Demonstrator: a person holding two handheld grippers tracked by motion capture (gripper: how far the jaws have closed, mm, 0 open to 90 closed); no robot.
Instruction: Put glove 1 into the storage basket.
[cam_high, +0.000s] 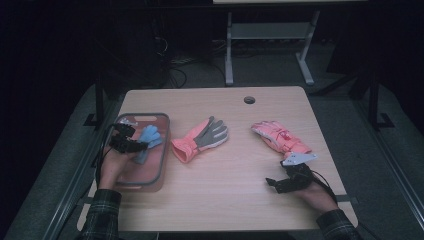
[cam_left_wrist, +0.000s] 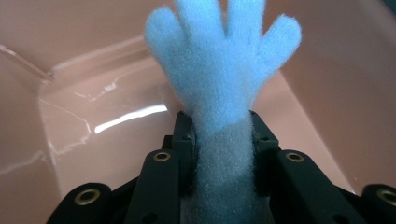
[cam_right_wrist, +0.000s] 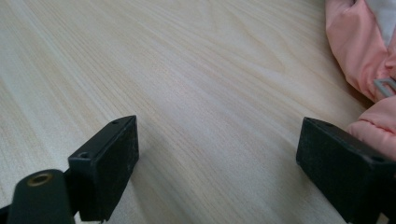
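High view first: the person's left gripper (cam_high: 131, 142) hangs over a clear bin (cam_high: 161, 150) with a grey rim at the left side of the tabletop (cam_high: 235, 200). Its fingers pinch a fuzzy blue glove (cam_high: 147, 141), which hangs inside the bin's outline, glove digits pointing toward the middle of the tabletop. Just right of the bin, apart from it, lies a pink and grey glove (cam_high: 201, 139), cuff toward the person. Farther right, well apart from that one, lies a pink padded glove (cam_high: 280, 137). The right gripper (cam_high: 274, 184) rests low on the tabletop near the front right, just on the person's side of the padded glove, its grey plate on top. Plaid sleeves show at the bottom edge on both sides.

Left gripper view: the blue glove (cam_left_wrist: 223, 79) stands up between the two black fingers (cam_left_wrist: 184, 135), clamped at its greyer cuff, the pads pressing the fabric from both sides. Its digits fan out upward. Behind and below it are the pinkish floor and see-through walls of the bin (cam_left_wrist: 93, 126); whether the glove touches the floor I cannot tell.

Right gripper view: the two black fingers (cam_right_wrist: 109, 163) are spread wide with bare wood between them, pinching nothing. The pink padded glove (cam_right_wrist: 359, 51) lies at the right edge, right beside the right-hand finger.
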